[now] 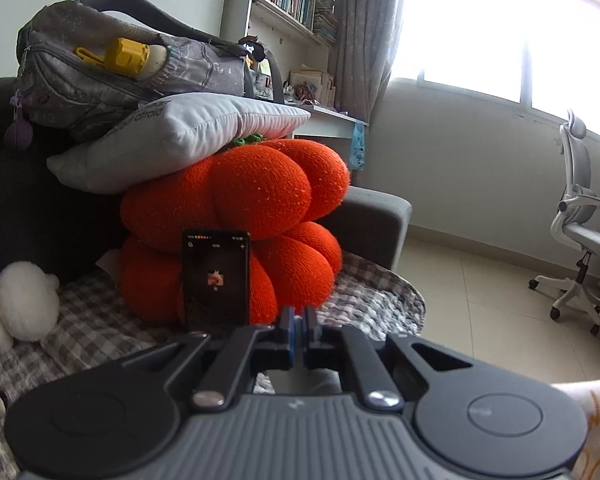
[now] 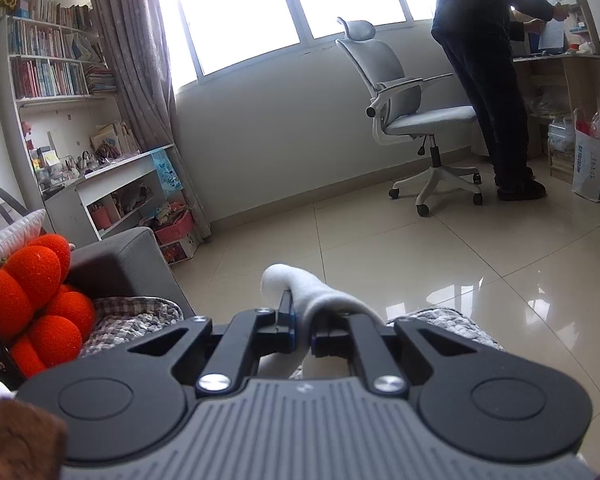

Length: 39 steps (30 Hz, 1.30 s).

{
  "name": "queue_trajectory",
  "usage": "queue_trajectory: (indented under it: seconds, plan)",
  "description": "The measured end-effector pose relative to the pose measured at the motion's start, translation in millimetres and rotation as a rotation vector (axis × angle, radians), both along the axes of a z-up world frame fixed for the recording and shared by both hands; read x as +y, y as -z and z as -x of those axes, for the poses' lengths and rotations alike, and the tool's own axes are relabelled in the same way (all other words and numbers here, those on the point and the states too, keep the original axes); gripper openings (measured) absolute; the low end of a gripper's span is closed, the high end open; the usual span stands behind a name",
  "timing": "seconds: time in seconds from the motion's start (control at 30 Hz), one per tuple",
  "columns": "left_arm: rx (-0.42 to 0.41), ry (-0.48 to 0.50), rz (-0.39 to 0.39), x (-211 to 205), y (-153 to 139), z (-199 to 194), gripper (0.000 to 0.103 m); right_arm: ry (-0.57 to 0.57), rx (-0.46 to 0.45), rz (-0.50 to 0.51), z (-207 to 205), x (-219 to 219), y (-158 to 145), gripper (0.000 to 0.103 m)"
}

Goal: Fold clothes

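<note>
Clothes here means one pale grey garment (image 2: 320, 296), carried above the checked blanket (image 2: 140, 320) on the grey sofa (image 2: 116, 260). You are judged to be mid-fold, lifting an edge with both claws. Your right claw (image 2: 304, 334) is clamped on a rolled fold that curls over its tips. Your left claw (image 1: 299, 322) is fully together; grey fabric shows beneath it, but whether it pinches any cannot be told. Next, carry the edge across level, lay it on the cloth below, then release.

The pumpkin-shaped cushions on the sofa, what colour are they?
Bright orange cushions, with a bit of green on top; clearest in the left wrist view.
</note>
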<state>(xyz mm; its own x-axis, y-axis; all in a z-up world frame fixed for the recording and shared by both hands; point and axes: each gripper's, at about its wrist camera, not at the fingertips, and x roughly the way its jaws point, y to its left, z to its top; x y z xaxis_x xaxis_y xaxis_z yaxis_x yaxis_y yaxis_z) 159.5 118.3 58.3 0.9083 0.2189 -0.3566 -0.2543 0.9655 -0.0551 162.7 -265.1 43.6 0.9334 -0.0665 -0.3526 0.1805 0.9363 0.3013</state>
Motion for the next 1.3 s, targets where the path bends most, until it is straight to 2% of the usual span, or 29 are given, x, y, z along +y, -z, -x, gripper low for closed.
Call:
queue_trajectory:
  seconds: [0.23,0.4,0.5,0.73,0.87,0.93,0.97,1.0,1.03,1.07,1.3]
  plan:
    - [0.051,-0.012,-0.079,8,37,-35,0.003,-0.025,0.071,0.056,-40,12,38,0.007]
    - [0.112,-0.011,-0.069,14,73,-46,0.004,-0.028,0.162,0.017,-54,9,68,0.008]
    - [0.128,-0.007,-0.091,12,88,-46,0.004,-0.036,0.208,0.018,-56,11,82,0.008]
    - [0.146,-0.005,-0.118,9,100,-47,0.004,-0.039,0.214,0.042,-57,14,83,0.009]
    - [0.151,0.003,-0.113,9,98,-46,0.008,-0.04,0.205,0.014,-55,14,81,0.018]
    - [0.159,0.016,-0.1,10,94,-44,0.011,-0.041,0.205,-0.015,-53,13,79,0.023]
    - [0.168,0.024,-0.089,10,92,-43,0.014,-0.042,0.205,-0.025,-52,13,77,0.029]
    - [0.179,0.032,-0.075,11,89,-41,0.023,-0.043,0.206,-0.035,-50,13,74,0.035]
    - [0.189,0.038,-0.062,11,86,-40,0.029,-0.043,0.209,-0.039,-48,13,71,0.038]
    - [0.201,0.045,-0.049,11,82,-38,0.041,-0.045,0.213,-0.038,-46,14,67,0.039]
    - [0.307,0.115,0.044,4,54,-14,0.057,-0.068,0.242,-0.049,-19,25,35,0.045]
